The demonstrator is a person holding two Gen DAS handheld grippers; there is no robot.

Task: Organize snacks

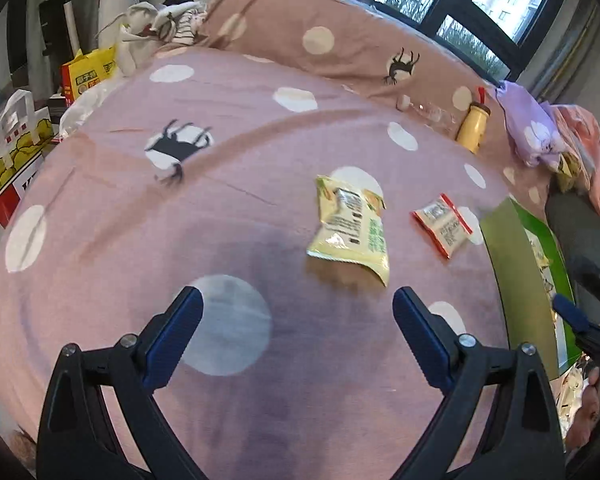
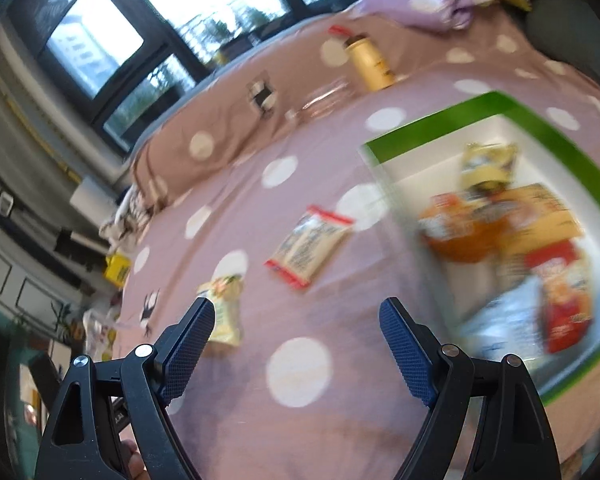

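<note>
Left wrist view: the left gripper (image 1: 298, 300) is hovering with jaws apart and empty above the bed (image 1: 220, 128), the yellow snack packet (image 1: 350, 226) lying right of centre; it risks bunching the soft cover. Right wrist view: the right gripper (image 2: 296, 312), likewise apart and empty, is facing the red-edged packet (image 2: 310, 246) mid-frame; the green-rimmed box (image 2: 456, 120), right, is holding several blurred packets.

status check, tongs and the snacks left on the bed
Left tongs open, empty. Right tongs open, empty. Yellow packet and red-edged packet loose on bedspread, outside green box. Nothing in the way.
</note>
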